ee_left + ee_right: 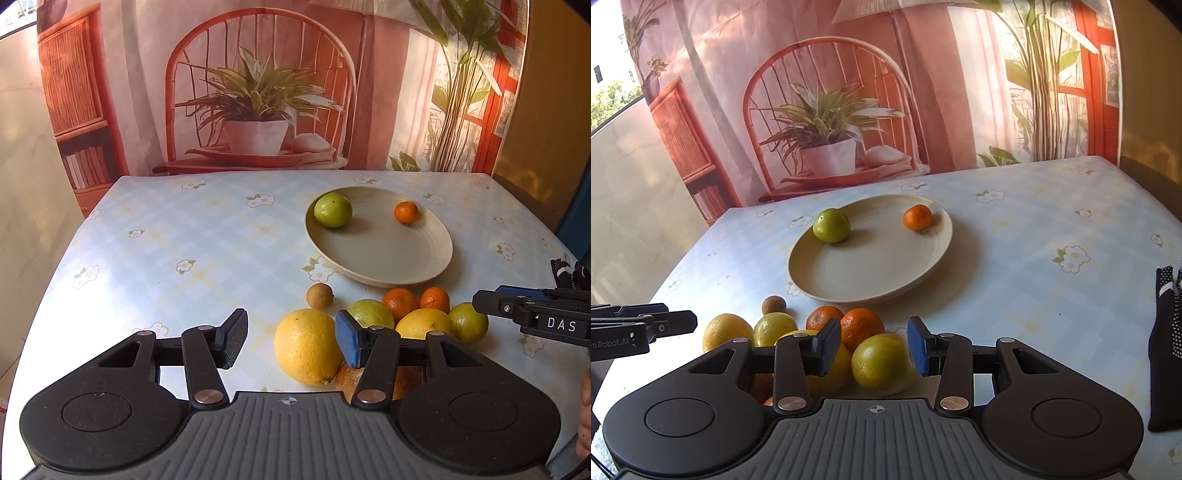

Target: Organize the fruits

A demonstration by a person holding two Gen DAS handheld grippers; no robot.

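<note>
Flower-print worktop (pixel 166 236) under both grippers: left gripper (pixel 291 341) fingers spread and empty, right gripper (pixel 873 347) fingers apart around a yellow-green fruit (pixel 881 363), contact unclear. Beyond, beige plate (pixel 871 288) with one green fruit (pixel 832 225), one mandarin (pixel 917 218). Printed backdrop (pixel 258 92) behind.

- You have one cream plate (pixel 384 271) on the floral tablecloth (pixel 184 240).
- On that plate you see one green fruit (pixel 332 209) and one small orange (pixel 406 212).
- Beside the plate you have two more small oranges (pixel 399 302) and one small brown round fruit (pixel 319 296).
- The pile also gives you at least four yellow and green citrus fruits (pixel 308 345), with another partly hidden behind a finger.
- One dotted dark glove (pixel 1167 332) lies at your right.
</note>
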